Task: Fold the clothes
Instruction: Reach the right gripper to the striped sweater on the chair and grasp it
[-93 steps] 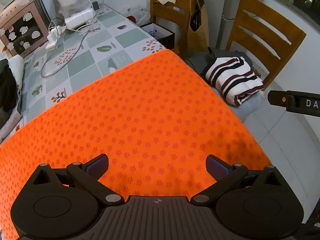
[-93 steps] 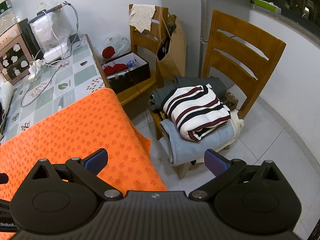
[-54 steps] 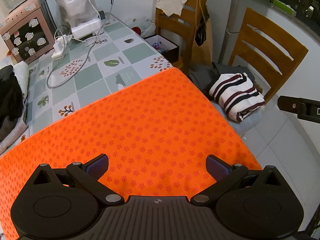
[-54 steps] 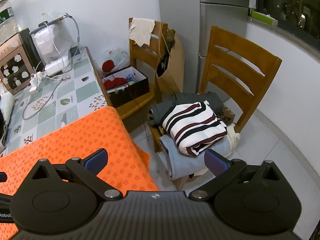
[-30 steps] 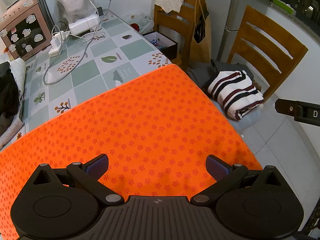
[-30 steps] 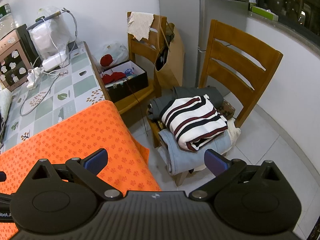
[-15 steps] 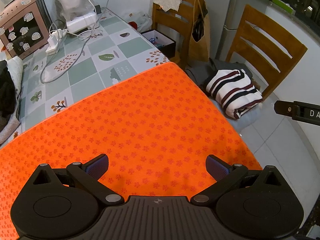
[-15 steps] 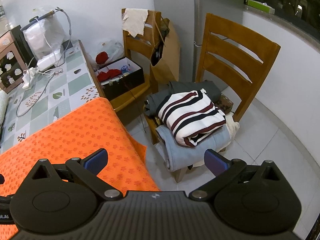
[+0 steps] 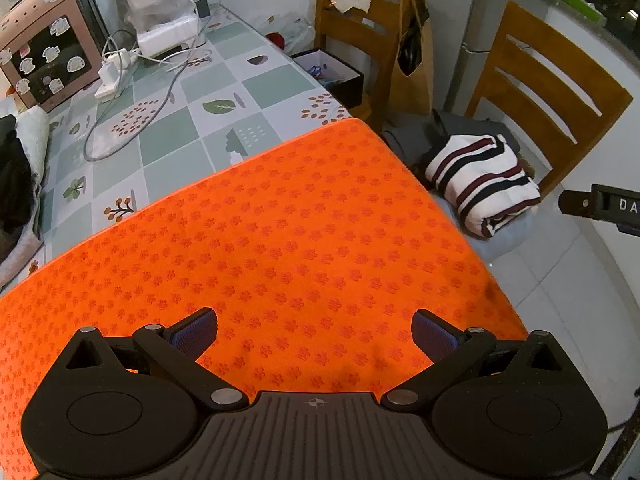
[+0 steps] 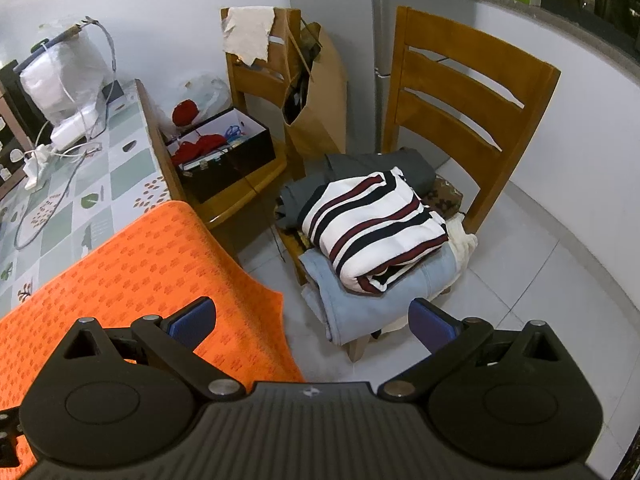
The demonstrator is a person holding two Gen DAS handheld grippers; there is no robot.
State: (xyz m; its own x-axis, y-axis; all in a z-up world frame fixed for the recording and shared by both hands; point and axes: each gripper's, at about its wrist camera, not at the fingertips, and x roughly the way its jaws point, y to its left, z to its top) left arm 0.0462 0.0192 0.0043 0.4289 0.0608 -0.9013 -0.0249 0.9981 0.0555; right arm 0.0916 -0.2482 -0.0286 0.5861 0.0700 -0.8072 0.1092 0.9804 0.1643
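The left gripper (image 9: 314, 328) hangs above the orange mat (image 9: 280, 232), its jaws spread wide with nothing between them. The mat, printed with small darker flower marks, covers the near part of the worktop (image 9: 192, 120), whose tiled cloth of green and white squares shows beyond it. At the far end of the worktop sit a pinkish box with stickers (image 9: 44, 64), a white appliance under a plastic cover (image 9: 164, 12) and a loose grey cable (image 9: 132, 120). A dark garment on a pale one (image 9: 18, 184) lies at the left edge.

The right gripper (image 10: 312, 320) is off the right end of the worktop, above the tiled floor (image 10: 540, 300), jaws likewise spread and empty. It looks at a wooden chair (image 10: 472, 92) just beside the mat's corner. The clothes are stacked on its seat: a folded striped sweater (image 10: 376, 224) (white with black and maroon bands) on top, resting on a light blue garment (image 10: 380, 292), with a dark grey garment (image 10: 380, 166) behind it toward the chair back. A cream piece (image 10: 464, 244) shows at the right side of the pile.

Behind stands a second wooden chair (image 10: 256, 76) with a cream cloth (image 10: 248, 34) draped over its back and a brown paper bag (image 10: 316, 96) hanging from it; an open black box (image 10: 224, 156) holding red items sits on its seat. In the left view, the tip of the right gripper shows at the right edge, level with the striped sweater.
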